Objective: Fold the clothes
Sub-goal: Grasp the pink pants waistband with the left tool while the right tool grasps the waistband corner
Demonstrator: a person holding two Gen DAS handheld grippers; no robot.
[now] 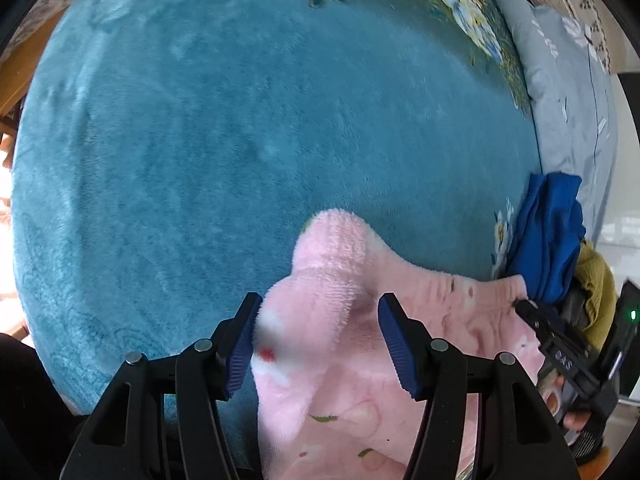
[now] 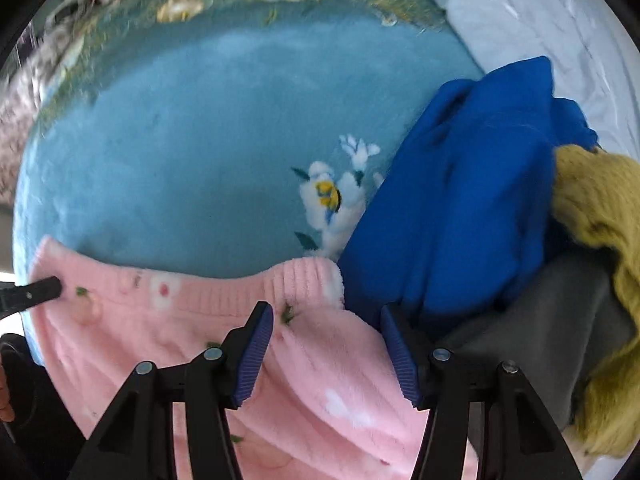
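A pink fleece garment (image 1: 420,360) with small flower and fruit prints lies on the near part of a teal blanket (image 1: 240,140). A raised hump of it sits between the blue pads (image 1: 242,346) of my left gripper (image 1: 320,344), which stands wide open. In the right wrist view the garment's ribbed hem (image 2: 240,292) runs across, and my right gripper (image 2: 328,356) is open just above the pink fleece near its right corner. The left gripper's tip (image 2: 48,288) touches the hem at far left. A hand holds the right gripper (image 1: 528,312) at the garment's right end.
A pile of other clothes lies to the right: a royal blue garment (image 2: 472,200), a mustard knit (image 2: 600,220) and a grey piece (image 2: 540,320). Pale grey-blue bedding (image 1: 568,100) borders the blanket on the right. A wooden bed frame (image 1: 16,76) shows at far left.
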